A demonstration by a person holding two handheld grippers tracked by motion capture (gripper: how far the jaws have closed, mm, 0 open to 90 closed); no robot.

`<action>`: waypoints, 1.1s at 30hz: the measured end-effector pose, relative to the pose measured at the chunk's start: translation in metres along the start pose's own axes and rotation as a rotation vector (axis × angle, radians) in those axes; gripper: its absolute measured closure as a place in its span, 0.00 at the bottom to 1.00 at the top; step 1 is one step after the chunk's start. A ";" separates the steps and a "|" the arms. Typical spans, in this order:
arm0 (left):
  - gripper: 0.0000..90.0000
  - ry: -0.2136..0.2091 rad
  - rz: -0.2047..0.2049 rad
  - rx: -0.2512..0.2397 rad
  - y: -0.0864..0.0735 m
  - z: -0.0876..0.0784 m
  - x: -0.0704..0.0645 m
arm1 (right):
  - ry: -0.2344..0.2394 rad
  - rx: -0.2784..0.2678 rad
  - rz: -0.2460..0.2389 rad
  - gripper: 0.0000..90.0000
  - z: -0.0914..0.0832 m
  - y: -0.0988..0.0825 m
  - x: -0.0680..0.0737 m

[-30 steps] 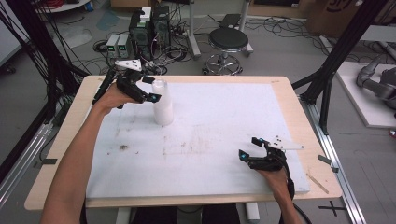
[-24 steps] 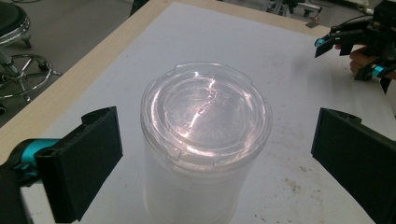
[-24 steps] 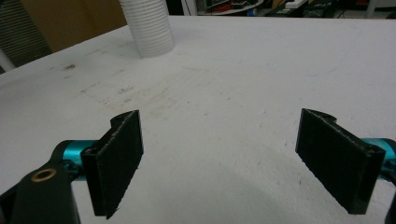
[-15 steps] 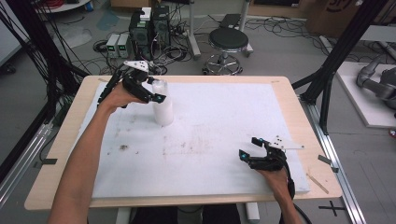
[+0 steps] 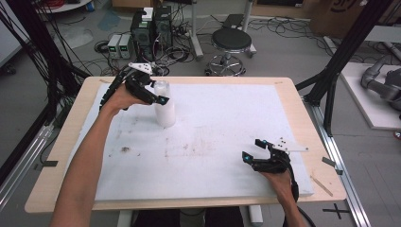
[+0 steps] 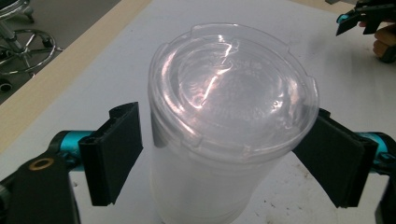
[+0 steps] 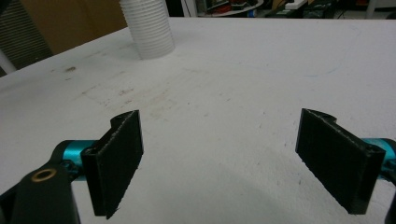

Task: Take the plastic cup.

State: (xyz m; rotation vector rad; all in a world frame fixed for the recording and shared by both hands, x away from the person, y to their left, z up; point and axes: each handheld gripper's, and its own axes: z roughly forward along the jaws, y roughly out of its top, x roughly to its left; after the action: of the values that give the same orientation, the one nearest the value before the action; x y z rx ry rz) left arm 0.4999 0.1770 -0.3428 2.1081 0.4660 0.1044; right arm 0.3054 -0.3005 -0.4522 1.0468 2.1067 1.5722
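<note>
**Closing in on the cup**

Standing upright on the white mat point(image 5: 227, 118), toward its far left part, is a clear plastic cup point(image 5: 164, 109) with a clear lid point(image 6: 233, 88) pressed on top. The left gripper point(image 5: 150, 94) is at the cup, up near the lid. Its jaws have just been closing, with the cup between them. In the left gripper view the right pad seems to meet the cup just under the lid rim, but a thin gap shows at the left pad. So the cup looks not yet squeezed.

The right gripper point(image 5: 259, 152) rests low over the near right part of the mat, well apart from the cup. Its jaws are wide apart with nothing between them.

How will the cup handle? It looks light and thin. Thin plastic like this is likely bendy, so a hard squeeze could dent the wall or pop the lid off. The smooth sides may be slippery too. The ribbed wall, seen in the right gripper view point(image 7: 148, 29), may give a bit more hold. A good place to grab seems to be just under the lid rim, where the cup is stiffest and the rim can stop it sliding down.

What is inside? The cup looks milky white through the wall. I cannot tell if it is full or empty.
</note>
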 end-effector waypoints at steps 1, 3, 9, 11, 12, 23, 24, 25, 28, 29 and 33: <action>0.20 0.004 0.002 0.005 0.000 0.000 0.000 | 0.000 0.000 0.000 0.17 0.000 0.000 0.000; 0.22 0.007 -0.007 0.007 0.000 0.002 0.000 | 0.000 -0.006 -0.005 0.17 0.000 0.000 0.000; 0.26 0.021 -0.017 0.009 -0.003 0.002 0.002 | 0.001 -0.007 -0.002 0.17 0.000 0.000 0.000; 0.27 0.025 -0.023 0.007 -0.004 0.001 0.002 | 0.001 -0.006 -0.001 0.17 -0.001 0.000 0.000; 0.28 0.025 -0.027 0.016 -0.005 0.000 0.003 | 0.003 -0.004 0.004 0.17 -0.001 0.000 0.000; 0.34 0.022 -0.019 0.017 -0.001 0.000 0.001 | 0.001 -0.004 0.002 0.17 0.000 0.000 0.000; 0.34 0.022 -0.019 0.017 -0.001 0.000 0.001 | 0.001 -0.003 0.004 0.17 -0.001 0.000 0.000; 0.35 0.022 -0.019 0.021 -0.001 0.000 0.001 | 0.000 -0.004 0.003 0.17 -0.001 0.000 0.000; 0.36 0.025 -0.023 0.022 -0.001 0.000 0.001 | 0.001 -0.006 0.000 0.17 0.000 0.000 -0.001; 0.36 0.027 -0.028 0.019 -0.001 0.000 0.001 | 0.001 -0.006 0.000 0.17 0.000 0.000 -0.001; 0.36 0.027 -0.024 0.020 -0.001 0.000 0.001 | 0.001 -0.007 0.000 0.17 0.000 0.000 -0.001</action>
State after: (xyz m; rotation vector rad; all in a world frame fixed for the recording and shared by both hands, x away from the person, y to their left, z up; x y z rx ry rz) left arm 0.5002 0.1777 -0.3433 2.1227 0.5103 0.1146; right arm 0.3057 -0.3013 -0.4523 1.0440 2.1009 1.5788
